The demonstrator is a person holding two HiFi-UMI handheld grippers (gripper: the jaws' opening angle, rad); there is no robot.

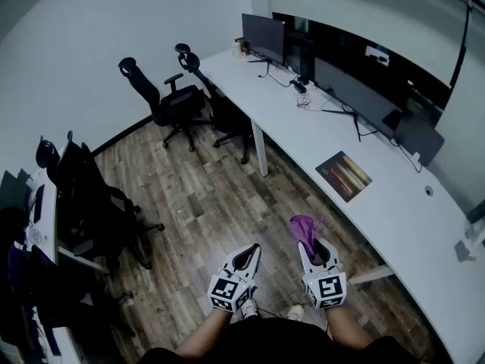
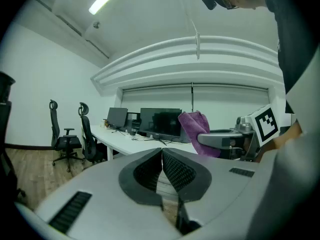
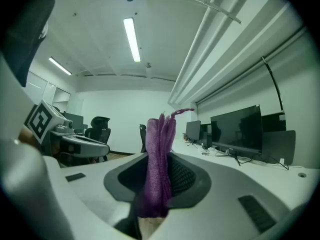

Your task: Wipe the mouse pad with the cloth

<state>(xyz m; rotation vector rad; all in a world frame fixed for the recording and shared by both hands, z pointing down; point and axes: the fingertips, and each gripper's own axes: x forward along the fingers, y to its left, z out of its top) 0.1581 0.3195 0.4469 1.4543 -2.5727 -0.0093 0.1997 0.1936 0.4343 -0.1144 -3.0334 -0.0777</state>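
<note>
Right gripper [image 1: 311,243] jaws pinch the purple cloth [image 1: 303,226]; left gripper [image 1: 252,250] jaws are pressed together. The mouse pad [image 1: 343,176] lies at one o'clock on the tabletop [image 1: 394,212].

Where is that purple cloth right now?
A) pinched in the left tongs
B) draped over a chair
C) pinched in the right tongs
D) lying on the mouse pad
C: the purple cloth stands clamped in the right tongs, while the left tongs are shut on nothing and the mouse pad lies bare.
</note>
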